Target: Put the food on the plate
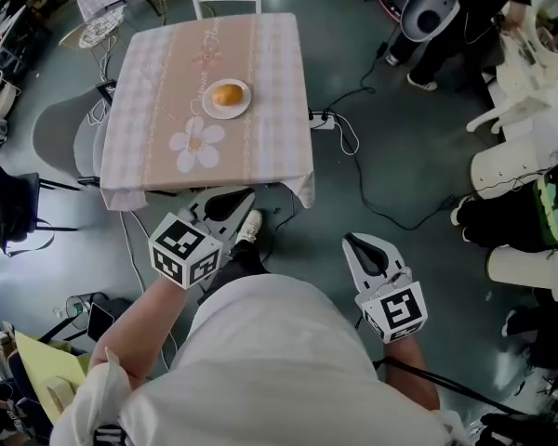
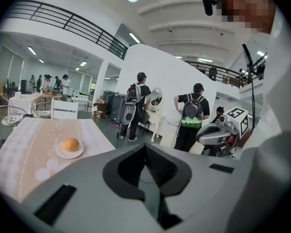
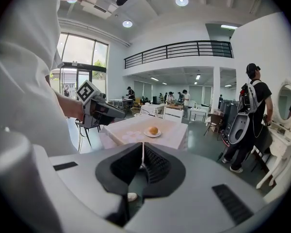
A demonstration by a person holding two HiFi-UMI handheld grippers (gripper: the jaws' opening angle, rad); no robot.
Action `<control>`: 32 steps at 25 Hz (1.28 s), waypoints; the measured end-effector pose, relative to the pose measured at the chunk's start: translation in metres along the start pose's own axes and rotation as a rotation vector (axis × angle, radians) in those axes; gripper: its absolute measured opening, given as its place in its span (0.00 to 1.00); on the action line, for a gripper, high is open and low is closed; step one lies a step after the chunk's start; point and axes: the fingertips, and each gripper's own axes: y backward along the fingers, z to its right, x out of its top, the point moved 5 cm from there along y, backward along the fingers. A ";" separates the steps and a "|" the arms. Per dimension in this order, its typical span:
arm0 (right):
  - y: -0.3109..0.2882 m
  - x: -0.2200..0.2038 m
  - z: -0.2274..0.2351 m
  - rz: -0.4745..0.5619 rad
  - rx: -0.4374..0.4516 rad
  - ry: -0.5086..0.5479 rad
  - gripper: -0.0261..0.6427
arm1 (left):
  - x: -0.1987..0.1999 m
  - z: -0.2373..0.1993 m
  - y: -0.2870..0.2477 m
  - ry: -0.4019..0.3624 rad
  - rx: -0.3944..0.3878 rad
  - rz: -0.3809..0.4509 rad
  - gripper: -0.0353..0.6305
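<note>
Trailing cable [image 1: 391, 219] beside table [image 1: 158, 82]; left hand-held gripper [image 1: 247, 194], right hand-held gripper [image 1: 350, 241] clenched, empty.

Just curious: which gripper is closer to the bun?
Left. The left gripper is by the table's near edge, short of the bun; the right gripper is farther back, off to the right.

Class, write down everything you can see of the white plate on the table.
The plate is small, round and white, smooth, maybe ceramic, and lies flat on the pink checked tablecloth near the table's middle, just beyond a white flower print. One round golden-orange food item, perhaps a bun, sits at its centre. Nothing else touches it.
</note>
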 end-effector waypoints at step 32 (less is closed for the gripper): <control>0.057 -0.023 -0.068 0.022 0.120 0.092 0.06 | -0.041 0.144 0.037 -0.058 -0.106 0.008 0.07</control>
